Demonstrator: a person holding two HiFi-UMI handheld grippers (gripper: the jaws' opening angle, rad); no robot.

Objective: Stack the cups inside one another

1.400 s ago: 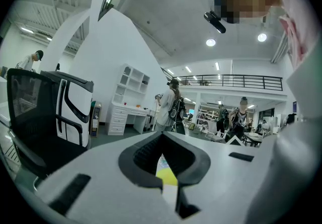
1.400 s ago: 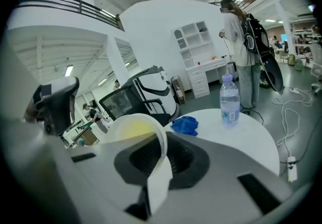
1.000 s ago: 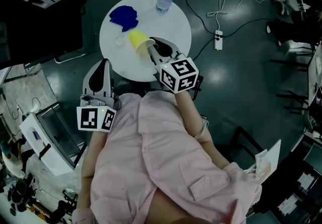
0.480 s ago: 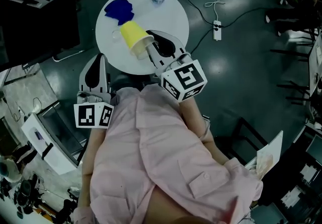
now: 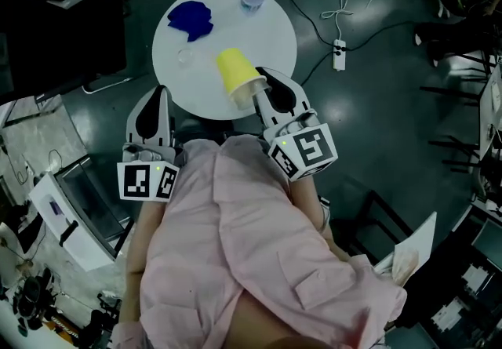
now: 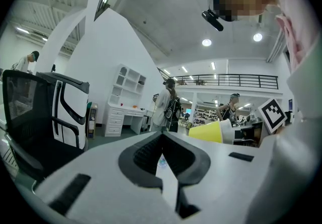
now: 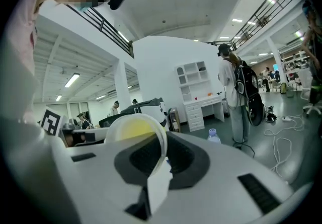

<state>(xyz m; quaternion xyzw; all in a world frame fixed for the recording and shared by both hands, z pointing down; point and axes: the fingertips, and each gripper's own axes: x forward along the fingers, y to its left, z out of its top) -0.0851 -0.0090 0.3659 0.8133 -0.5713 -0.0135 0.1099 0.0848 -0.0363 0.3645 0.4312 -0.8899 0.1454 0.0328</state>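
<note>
Fingers pinching yellow cup rim, cup level, base away

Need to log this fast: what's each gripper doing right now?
Left gripper: closed, empty.
Right gripper: closed on the yellow cup, pinching its rim.

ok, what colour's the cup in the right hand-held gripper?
The cup is yellow, whitish at the rim; the head view shows it best.

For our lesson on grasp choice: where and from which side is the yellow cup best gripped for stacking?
I'd pinch the yellow cup by its rim wall from the open end, one jaw inside, one outside; its tapered base is then free for nesting.
</note>
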